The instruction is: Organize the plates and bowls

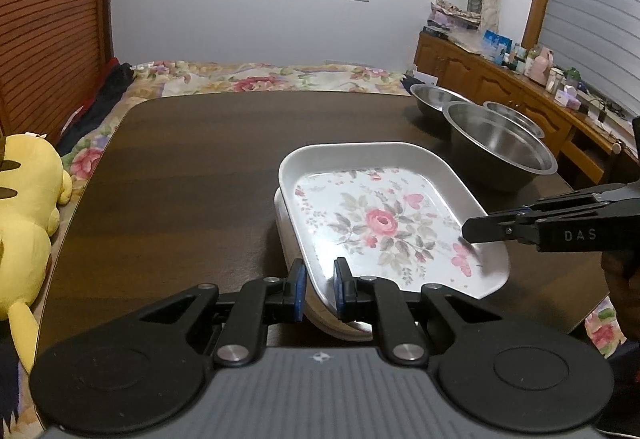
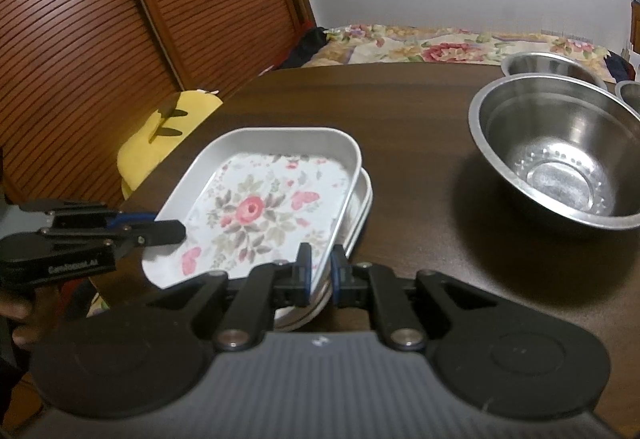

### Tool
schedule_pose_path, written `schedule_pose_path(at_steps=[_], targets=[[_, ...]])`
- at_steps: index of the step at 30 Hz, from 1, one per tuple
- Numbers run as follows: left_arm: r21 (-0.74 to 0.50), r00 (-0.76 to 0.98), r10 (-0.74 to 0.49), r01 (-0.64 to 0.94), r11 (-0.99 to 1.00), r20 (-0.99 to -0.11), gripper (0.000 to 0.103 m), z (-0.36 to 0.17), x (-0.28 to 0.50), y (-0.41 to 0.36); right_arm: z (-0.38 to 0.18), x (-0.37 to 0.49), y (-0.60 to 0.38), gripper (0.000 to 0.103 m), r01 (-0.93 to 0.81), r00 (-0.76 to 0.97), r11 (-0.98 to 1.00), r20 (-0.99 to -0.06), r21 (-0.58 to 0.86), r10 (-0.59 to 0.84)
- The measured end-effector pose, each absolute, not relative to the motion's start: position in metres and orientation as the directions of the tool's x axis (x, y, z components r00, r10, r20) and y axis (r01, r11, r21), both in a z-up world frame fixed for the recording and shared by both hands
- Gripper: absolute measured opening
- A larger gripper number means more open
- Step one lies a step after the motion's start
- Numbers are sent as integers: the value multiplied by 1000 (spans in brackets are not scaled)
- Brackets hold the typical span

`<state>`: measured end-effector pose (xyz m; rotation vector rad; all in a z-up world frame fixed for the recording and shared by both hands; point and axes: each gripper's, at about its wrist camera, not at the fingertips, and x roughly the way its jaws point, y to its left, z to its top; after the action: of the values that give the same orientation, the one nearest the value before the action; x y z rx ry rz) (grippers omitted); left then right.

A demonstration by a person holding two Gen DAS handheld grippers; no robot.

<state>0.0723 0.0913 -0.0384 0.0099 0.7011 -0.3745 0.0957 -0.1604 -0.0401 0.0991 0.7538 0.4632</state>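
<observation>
A dark wooden table (image 1: 180, 179) stood in a bedroom, with a flowered bedspread (image 1: 256, 77) beyond its far edge. Near the front of the table, a white rectangular plate (image 1: 384, 215) printed with a pink rose lay tilted on top of a second white plate (image 1: 286, 235), slightly askew so the lower rim showed. The left gripper (image 1: 319, 289) had its blue-padded jaws clamped on the top plate's near left rim. The right gripper (image 2: 319, 271) was pinched on the same plate's near right rim, its jaws drawn almost together around the thin edge. Both were held by a person whose hand (image 2: 18, 323) was dimly visible behind the left tool. To the right and farther back sat three steel bowls, unstacked: a large bowl (image 2: 560, 155) nearest, a second bowl (image 2: 552, 69) behind it, and a third bowl (image 1: 516, 117) partly hidden at the far right. The plates seemed nearly gathered, judging by how one rested on the other, though not yet squared; the bowls appeared still to be nested. The letters "DAS" could be read on the side of the right gripper in the left view; the lettering on the left gripper's side was too blurred to read. A yellow plush toy (image 1: 28, 223) lay off the table's left edge.
</observation>
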Motion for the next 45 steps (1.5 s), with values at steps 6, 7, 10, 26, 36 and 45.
schedule_pose_path(at_steps=[6, 7, 10, 26, 36, 45], targets=[[-92, 713, -303, 320, 943, -633, 15, -40, 73, 89, -40, 91, -155, 16, -391, 645, 896, -632, 208, 429], [-88, 712, -299, 318, 944, -636, 15, -41, 73, 89, -40, 91, -154, 16, -394, 647, 896, -632, 202, 427], [-84, 718, -297, 318, 944, -629, 15, -43, 72, 90, -40, 89, -152, 17, -402, 656, 898, -627, 181, 420], [-76, 741, -280, 297, 952, -611, 15, -46, 66, 87, -37, 82, -163, 16, -401, 689, 898, -585, 183, 427], [-57, 780, -305, 329, 943, -547, 15, -18, 55, 77, -17, 72, -185, 16, -366, 766, 917, -509, 155, 392], [-29, 787, -373, 413, 910, -491, 15, 8, 70, 38, 9, 74, -213, 16, -332, 835, 941, -442, 72, 328]])
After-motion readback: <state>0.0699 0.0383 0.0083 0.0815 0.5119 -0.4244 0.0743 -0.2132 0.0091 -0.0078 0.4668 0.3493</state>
